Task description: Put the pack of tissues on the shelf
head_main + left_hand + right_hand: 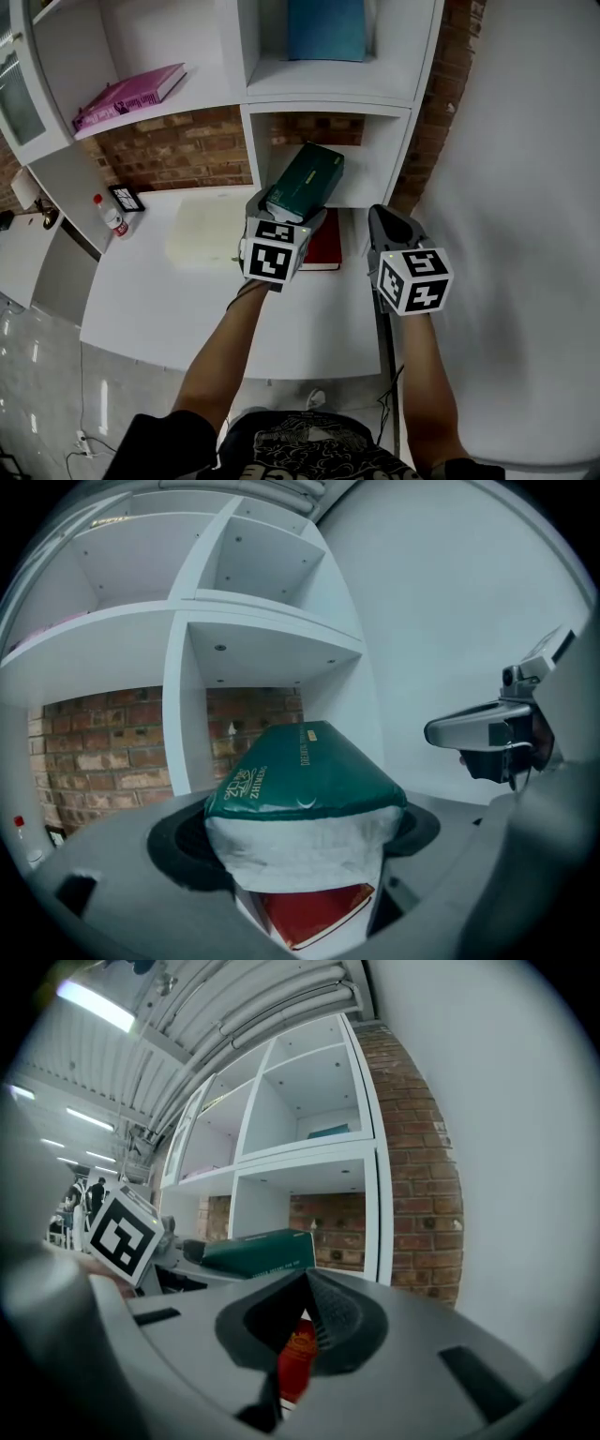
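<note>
- A pink book (131, 94) lies flat on the left shelf. Below it, a small clear bottle with a red cap (112, 217) stands on the white desk (169, 309), which also holds a pale cream mat (206, 234).
- The left gripper (281, 214) clamps the dark green plastic pack of tissues (307, 181) by its white end. It holds the pack tilted in the air before the lower cubby of the white shelf unit (248, 103), not on any shelf.
- The left gripper view alone shows the pack's label: "ZHIMENG" beside Chinese characters. The side print is too small to read.
- A red hardback book (325, 246) lies on the desk under the pack.
- A blue box (326, 28) sits in the upper cubby.
- The right gripper (384, 220) hovers beside the left one, its jaws pressed together on nothing.
- Only the right gripper view shows ceiling strip lights (94, 1005).
- Red brick wall (178, 150) backs the shelves, and a plain white wall (525, 141) stands at the right.
</note>
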The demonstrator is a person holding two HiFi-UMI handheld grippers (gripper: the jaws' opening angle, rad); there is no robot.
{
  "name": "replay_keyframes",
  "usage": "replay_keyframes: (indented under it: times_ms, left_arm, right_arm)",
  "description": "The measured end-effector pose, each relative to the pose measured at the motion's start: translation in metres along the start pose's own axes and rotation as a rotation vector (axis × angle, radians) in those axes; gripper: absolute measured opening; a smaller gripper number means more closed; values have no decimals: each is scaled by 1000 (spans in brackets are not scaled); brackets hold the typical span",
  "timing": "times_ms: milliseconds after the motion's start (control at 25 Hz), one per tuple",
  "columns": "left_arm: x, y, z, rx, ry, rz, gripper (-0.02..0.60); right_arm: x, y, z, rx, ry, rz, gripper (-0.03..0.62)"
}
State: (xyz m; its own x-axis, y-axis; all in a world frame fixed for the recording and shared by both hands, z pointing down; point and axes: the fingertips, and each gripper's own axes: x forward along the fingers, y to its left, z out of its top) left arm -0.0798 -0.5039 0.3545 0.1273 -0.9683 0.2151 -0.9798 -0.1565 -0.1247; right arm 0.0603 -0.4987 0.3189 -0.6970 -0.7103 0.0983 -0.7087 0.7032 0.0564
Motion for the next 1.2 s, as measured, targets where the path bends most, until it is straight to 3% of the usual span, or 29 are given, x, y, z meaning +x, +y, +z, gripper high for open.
replay_keyframes:
  times_ms: [640,960,1200]
  left_arm:
    - [65,22,2,-14,64,79,453]
    - [96,26,-5,-77,123,56,454]
    - [107,27,-8,-54,162,51,463]
  right_arm:
    - [45,-17,-5,22,-12,120,3]
    - [55,-27,-15,37,4,134,3]
    - [59,-31,-17,36,6,128,3]
